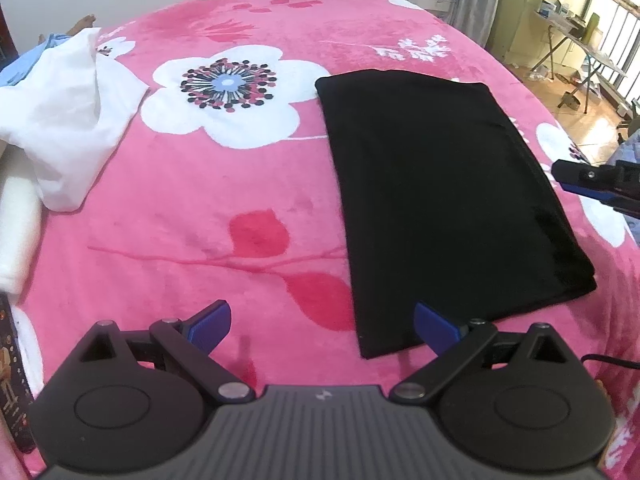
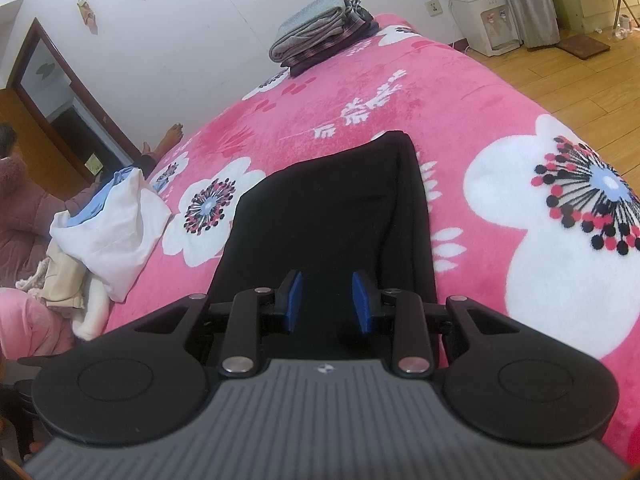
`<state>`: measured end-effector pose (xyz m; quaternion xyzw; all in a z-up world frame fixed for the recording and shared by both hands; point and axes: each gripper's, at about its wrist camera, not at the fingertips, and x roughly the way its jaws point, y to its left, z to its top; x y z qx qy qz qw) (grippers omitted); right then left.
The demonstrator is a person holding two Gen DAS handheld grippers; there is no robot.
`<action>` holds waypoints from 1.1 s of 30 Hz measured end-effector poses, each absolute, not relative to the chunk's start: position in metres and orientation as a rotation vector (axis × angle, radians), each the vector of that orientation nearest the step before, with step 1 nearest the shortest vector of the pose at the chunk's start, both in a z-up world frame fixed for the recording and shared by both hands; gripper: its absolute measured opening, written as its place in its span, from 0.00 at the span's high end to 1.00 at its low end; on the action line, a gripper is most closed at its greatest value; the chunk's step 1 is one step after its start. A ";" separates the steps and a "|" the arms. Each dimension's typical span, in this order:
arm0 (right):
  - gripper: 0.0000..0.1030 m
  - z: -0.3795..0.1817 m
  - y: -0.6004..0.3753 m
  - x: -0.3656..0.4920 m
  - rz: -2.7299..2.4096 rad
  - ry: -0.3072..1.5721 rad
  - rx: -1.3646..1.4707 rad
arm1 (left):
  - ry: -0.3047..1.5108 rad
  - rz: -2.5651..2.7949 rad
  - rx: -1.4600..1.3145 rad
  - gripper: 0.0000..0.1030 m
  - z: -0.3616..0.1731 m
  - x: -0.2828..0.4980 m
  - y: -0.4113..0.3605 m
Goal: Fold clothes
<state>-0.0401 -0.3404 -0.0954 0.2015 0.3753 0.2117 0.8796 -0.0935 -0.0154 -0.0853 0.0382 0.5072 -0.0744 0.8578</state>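
Observation:
A black garment (image 1: 444, 200) lies folded into a flat rectangle on the pink flowered blanket (image 1: 200, 208). My left gripper (image 1: 322, 326) is open and empty, hovering just in front of the garment's near left corner. My right gripper (image 2: 326, 300) is open with a narrower gap, above the near end of the black garment (image 2: 332, 208), with nothing between its pads. The right gripper also shows at the right edge of the left wrist view (image 1: 592, 184), beside the garment's right edge.
A loose white garment (image 1: 64, 120) lies at the blanket's left side, over a blue one (image 2: 100, 204). A stack of folded clothes (image 2: 320, 32) sits at the far edge by the wall. A person (image 2: 24, 200) sits at the left. A water dispenser (image 2: 484, 16) stands beyond the bed.

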 end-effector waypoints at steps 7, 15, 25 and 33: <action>0.74 -0.096 -0.341 -0.040 0.440 0.782 0.421 | 1.054 -0.159 0.076 0.04 -0.084 -0.095 -0.016; 0.74 -0.096 -0.340 -0.040 0.441 0.783 0.421 | 1.029 -0.170 0.071 0.04 -0.079 -0.096 -0.018; 0.74 -0.095 -0.340 -0.041 0.441 0.783 0.422 | 0.994 -0.167 0.049 0.04 -0.076 -0.098 -0.017; 0.73 -0.095 -0.341 -0.041 0.441 0.784 0.421 | 0.964 -0.164 0.037 0.04 -0.074 -0.100 -0.016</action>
